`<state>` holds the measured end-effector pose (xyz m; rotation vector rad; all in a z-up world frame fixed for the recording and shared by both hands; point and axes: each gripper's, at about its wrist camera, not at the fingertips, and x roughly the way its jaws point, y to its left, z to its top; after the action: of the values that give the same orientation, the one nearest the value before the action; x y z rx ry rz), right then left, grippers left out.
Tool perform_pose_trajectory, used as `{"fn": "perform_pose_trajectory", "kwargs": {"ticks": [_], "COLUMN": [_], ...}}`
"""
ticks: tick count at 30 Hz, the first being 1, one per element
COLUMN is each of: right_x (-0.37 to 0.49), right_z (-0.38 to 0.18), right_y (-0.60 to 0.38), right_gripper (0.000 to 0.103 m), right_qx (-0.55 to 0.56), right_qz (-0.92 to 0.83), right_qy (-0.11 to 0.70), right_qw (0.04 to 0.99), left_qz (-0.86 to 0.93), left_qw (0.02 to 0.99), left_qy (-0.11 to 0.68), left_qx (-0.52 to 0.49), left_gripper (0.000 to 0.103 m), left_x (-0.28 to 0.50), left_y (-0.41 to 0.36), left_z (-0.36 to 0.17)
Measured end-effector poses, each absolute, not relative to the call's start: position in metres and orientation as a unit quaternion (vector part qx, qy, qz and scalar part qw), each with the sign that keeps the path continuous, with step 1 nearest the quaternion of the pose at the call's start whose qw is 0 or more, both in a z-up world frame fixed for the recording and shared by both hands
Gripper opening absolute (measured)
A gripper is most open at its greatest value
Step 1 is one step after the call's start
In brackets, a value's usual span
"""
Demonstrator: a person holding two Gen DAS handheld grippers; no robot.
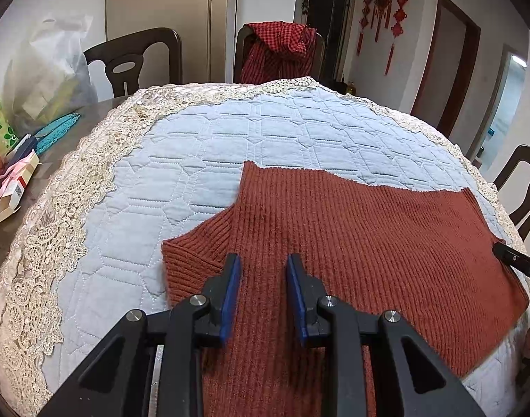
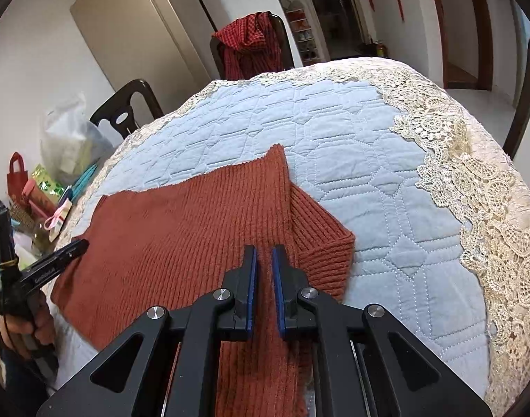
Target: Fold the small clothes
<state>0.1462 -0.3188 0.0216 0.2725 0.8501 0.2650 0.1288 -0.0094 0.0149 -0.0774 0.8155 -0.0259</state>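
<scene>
A rust-red ribbed knit sweater (image 1: 351,243) lies flat on the light blue quilted table cover (image 1: 230,132); it also shows in the right wrist view (image 2: 181,229). A ribbed cuff (image 1: 188,260) of a folded-in sleeve sticks out at the left, and another cuff (image 2: 320,243) at the right. My left gripper (image 1: 263,260) is open and empty, low over the sweater's near part. My right gripper (image 2: 265,252) has its jaws a narrow gap apart over the sweater, holding nothing. Each gripper shows in the other's view: the right one's tip (image 1: 508,255), the left one (image 2: 56,257).
The cover (image 2: 369,160) has a cream lace border (image 1: 56,226). Boxes, bags and a pink ribbon (image 1: 7,173) crowd the table's left end. Dark chairs (image 1: 132,59) stand around; one holds a red checked garment (image 1: 282,45).
</scene>
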Motion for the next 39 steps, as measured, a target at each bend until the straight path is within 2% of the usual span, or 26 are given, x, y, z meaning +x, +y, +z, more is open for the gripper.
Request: {"fn": "perform_pose_trajectory", "kwargs": {"ticks": [13, 22, 30, 39], "right_x": [0.146, 0.102, 0.087, 0.079], "right_z": [0.025, 0.048, 0.026, 0.037], "right_y": [-0.317, -0.315, -0.314, -0.316], "right_gripper": [0.009, 0.010, 0.008, 0.009], "right_qx": [0.122, 0.101, 0.086, 0.092], "right_qz": [0.123, 0.120, 0.110, 0.120], "right_qy": [0.412, 0.397, 0.427, 0.412], "right_qw": [0.894, 0.904, 0.893, 0.899], "left_qz": [-0.012, -0.017, -0.034, -0.034], "left_qw": [0.916, 0.919, 0.915, 0.916], "left_qy": [0.399, 0.389, 0.396, 0.394], "left_qx": [-0.034, -0.060, -0.065, -0.067], "left_gripper": [0.030, 0.030, 0.030, 0.030], "left_x": [0.128, 0.082, 0.067, 0.059], "left_y": [-0.007, 0.008, 0.001, 0.002], "left_z": [0.020, 0.028, 0.017, 0.020]}}
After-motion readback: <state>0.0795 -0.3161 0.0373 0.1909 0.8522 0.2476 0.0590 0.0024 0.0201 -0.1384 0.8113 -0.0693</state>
